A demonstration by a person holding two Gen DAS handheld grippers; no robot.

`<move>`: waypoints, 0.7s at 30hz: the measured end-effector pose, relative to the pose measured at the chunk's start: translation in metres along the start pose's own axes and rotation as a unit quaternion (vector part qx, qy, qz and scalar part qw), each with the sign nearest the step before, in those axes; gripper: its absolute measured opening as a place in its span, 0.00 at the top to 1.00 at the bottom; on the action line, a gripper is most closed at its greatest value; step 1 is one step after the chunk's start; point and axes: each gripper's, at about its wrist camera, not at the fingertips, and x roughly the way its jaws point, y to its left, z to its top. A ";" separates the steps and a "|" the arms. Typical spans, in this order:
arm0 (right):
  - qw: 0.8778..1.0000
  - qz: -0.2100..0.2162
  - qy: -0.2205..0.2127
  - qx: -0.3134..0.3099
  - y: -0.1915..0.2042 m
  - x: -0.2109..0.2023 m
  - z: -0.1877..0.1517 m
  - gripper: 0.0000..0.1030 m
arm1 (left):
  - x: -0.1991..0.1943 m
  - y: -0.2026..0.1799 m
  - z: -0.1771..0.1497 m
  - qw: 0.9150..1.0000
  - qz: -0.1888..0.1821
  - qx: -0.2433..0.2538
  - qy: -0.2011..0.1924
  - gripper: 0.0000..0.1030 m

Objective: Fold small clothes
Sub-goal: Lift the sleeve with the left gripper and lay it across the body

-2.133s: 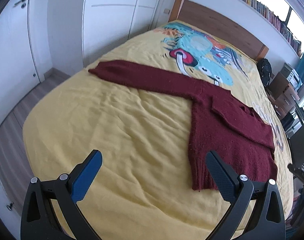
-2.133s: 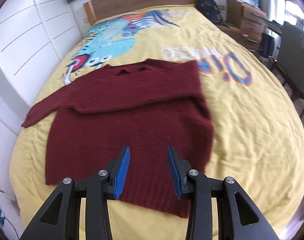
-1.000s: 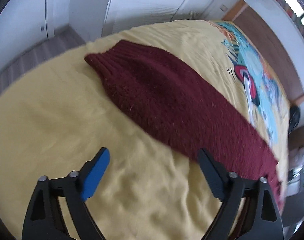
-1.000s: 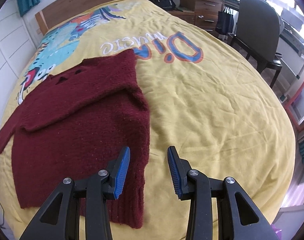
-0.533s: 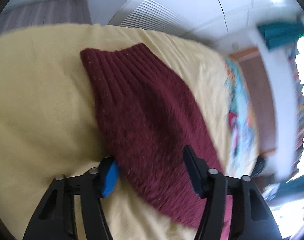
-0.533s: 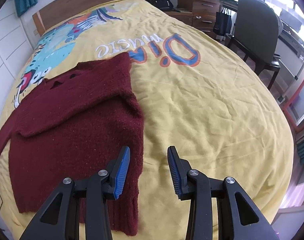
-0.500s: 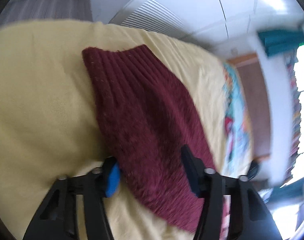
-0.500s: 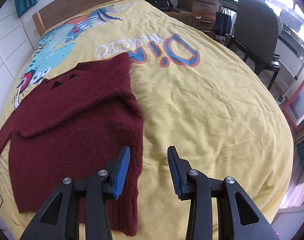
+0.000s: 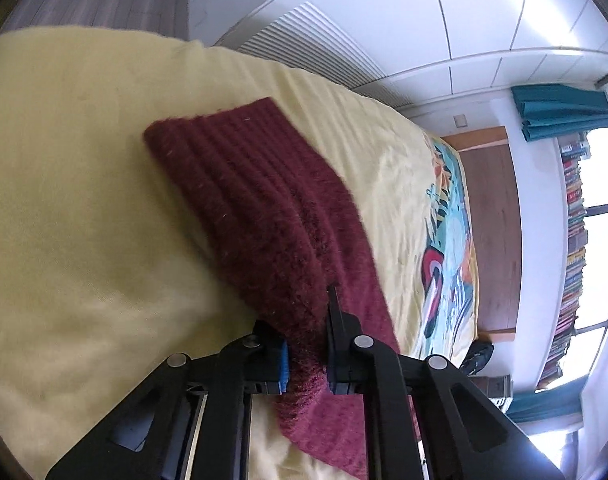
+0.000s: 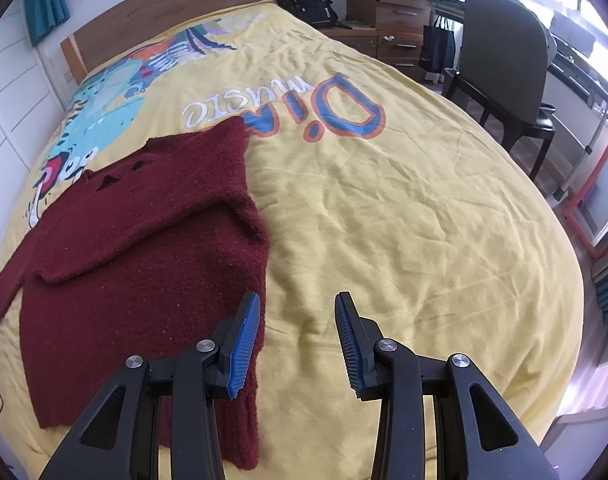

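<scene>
Maroon sweater [image 10: 144,248] lay left of frame on the bed [image 10: 404,208], its sleeve [image 9: 264,216] pinched by the left tongs [image 9: 306,354], right tongs [image 10: 298,344] spread idle; next, likely folding it across the body.

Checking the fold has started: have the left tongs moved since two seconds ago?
Yes. The left tongs went from hovering open near the bed's foot to the sweater's sleeve, now shut on it.

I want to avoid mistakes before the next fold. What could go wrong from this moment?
The left gripper pinches only one edge of the sleeve, so the fuzzy knit may slip out when lifted. The right gripper is open above the bedspread and holds nothing, so pulling the sleeve may drag the sweater out of shape.
</scene>
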 end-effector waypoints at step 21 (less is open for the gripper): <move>0.999 0.027 -0.023 0.012 -0.063 -0.016 -0.020 0.61 | 0.018 -0.181 -0.128 0.992 -0.071 0.089 0.058 0.91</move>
